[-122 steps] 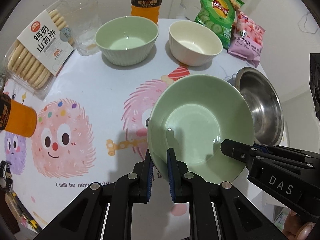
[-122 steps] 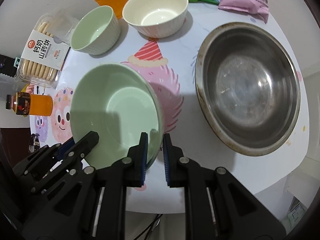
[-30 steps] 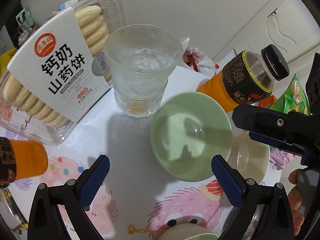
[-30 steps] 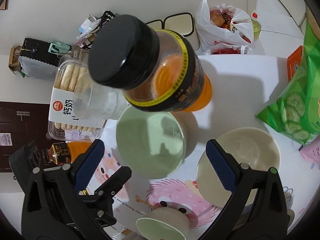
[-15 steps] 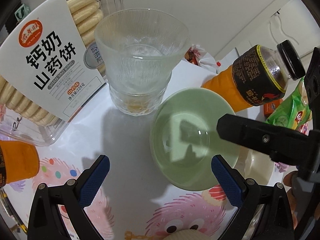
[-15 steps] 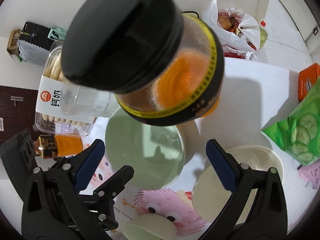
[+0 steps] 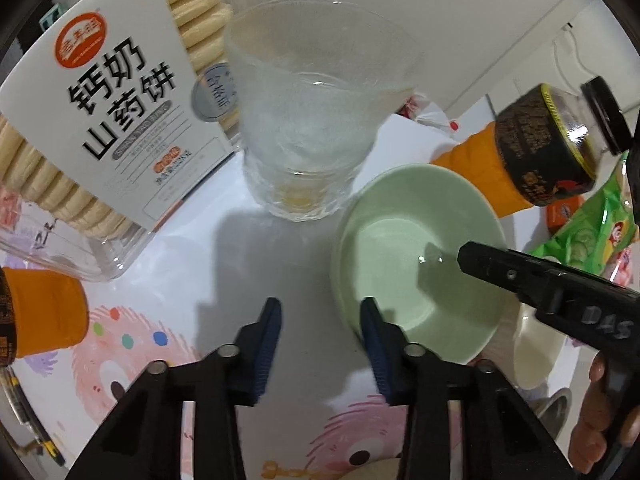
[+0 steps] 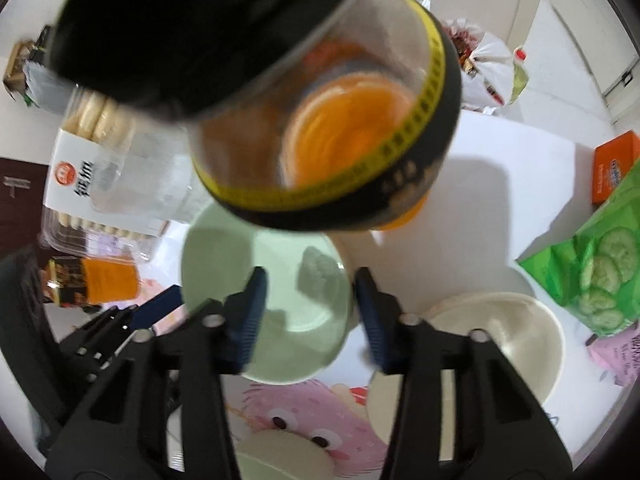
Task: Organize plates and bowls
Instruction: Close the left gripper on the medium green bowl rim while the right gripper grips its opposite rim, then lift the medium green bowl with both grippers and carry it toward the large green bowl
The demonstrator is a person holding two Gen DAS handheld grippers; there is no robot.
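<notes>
Left wrist: green bowl (image 7: 416, 264) beside glass (image 7: 316, 120)

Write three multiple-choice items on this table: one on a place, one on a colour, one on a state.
1. The glass stands:
A. inside the green bowl
B. between the biscuit box and the green bowl
C. upside down on a cream bowl

2. The bowl nearest the glass is:
A. red
B. black
C. pale green

3. The bottle behind the green bowl is:
A. upright, with its cap on
B. lying uncapped
C. tipped into the bowl

Key:
1 B, the glass sits on the table with the box on one side and the bowl on the other.
2 C, its inside and rim are pale green.
3 A, the black cap tops the standing bottle.
</notes>
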